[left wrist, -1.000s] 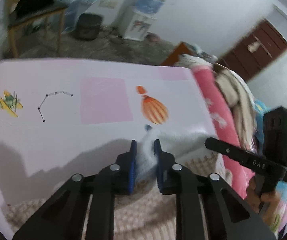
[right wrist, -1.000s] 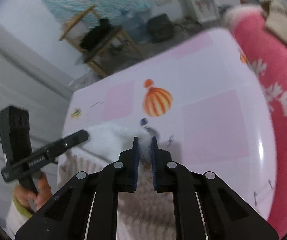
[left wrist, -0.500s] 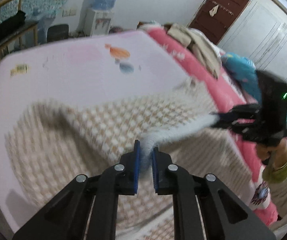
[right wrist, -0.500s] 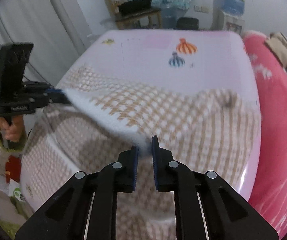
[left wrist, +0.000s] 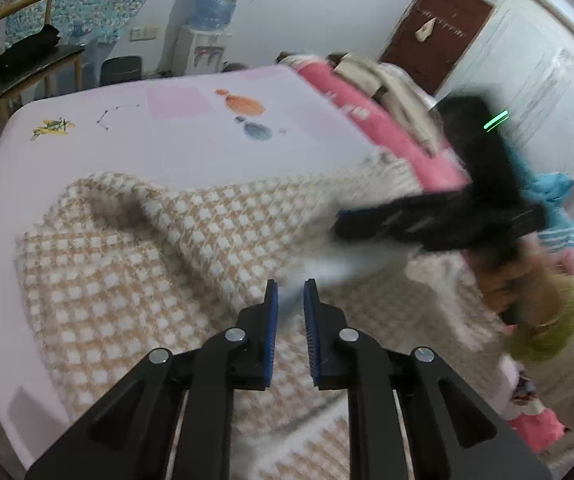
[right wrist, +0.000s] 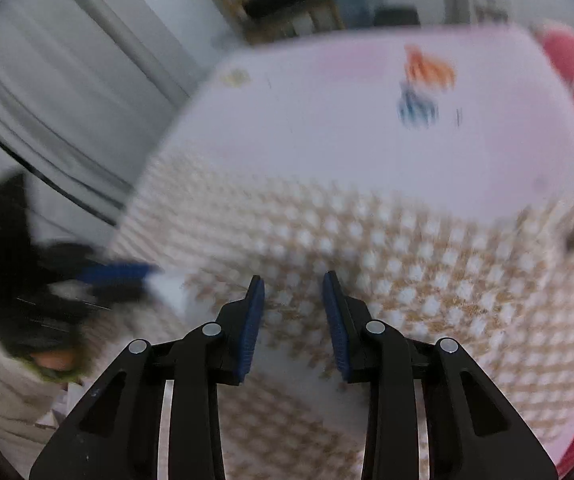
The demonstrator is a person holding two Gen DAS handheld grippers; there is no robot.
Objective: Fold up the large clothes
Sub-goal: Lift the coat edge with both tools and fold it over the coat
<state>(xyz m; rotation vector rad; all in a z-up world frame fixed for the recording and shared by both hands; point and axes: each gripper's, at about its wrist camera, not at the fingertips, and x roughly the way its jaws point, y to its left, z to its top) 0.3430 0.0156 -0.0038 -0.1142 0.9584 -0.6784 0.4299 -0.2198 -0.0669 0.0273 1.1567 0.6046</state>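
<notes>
So the checked beige-and-white sweater [left wrist: 135, 280] is spread over the pink bed sheet [left wrist: 175, 140], lying right under and ahead of both claws, with one fold ridge running away from the left claw [left wrist: 289, 296]. That left claw is basically shut, pinching a white edge of the knit between its blue pads. Over to the right, the right claw [right wrist: 293, 288] is opening up, nothing between its pads, just the sweater lying below it, so I'd say it's letting go of its corner. My read: one fold has just been laid down, but it's lumpy. Smoothing and the remaining folds are left, so nowhere near a tidy bundle yet.
</notes>
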